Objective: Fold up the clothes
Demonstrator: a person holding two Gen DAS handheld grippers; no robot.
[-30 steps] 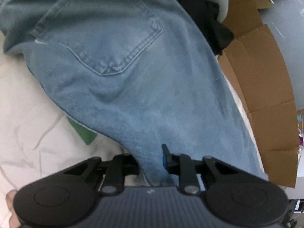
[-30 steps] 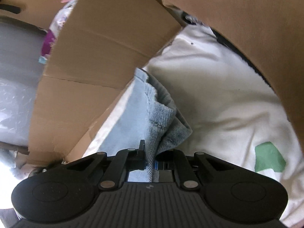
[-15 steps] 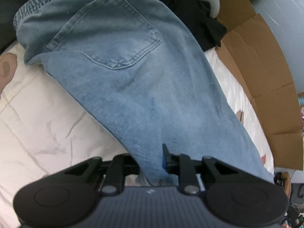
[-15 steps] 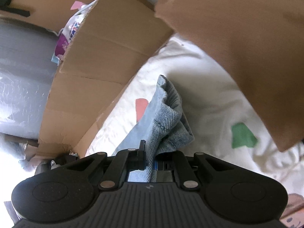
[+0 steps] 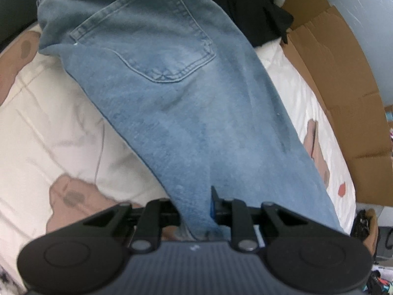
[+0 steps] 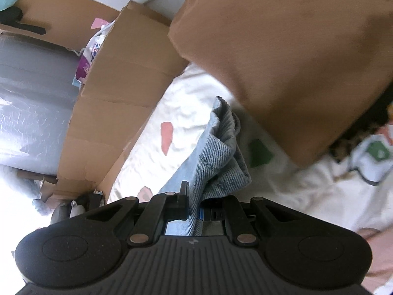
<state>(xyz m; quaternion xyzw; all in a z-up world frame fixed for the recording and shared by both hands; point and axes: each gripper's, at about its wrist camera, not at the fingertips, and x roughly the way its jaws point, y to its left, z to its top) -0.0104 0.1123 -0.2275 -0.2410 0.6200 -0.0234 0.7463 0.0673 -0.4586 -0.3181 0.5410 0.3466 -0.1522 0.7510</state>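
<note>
Where the left wrist view looks down, the left gripper (image 5: 196, 211) is clamped on a bunched fold of the jeans (image 5: 172, 103). From the jaws the denim spreads away over a cream bedsheet (image 5: 49, 127), back pocket (image 5: 147, 39) facing up, waistband at the far end. A cardboard box (image 5: 343, 93) stands along the sheet's right edge; contents hidden.

Right wrist view: the right gripper (image 6: 194, 206) is pinched nearly together on a hem of the jeans (image 6: 218, 157), raised off the sheet. A brown cushion (image 6: 289, 59) fills the upper right. A cardboard box (image 6: 118, 93) at left holds a printed plastic bag (image 6: 91, 54).
</note>
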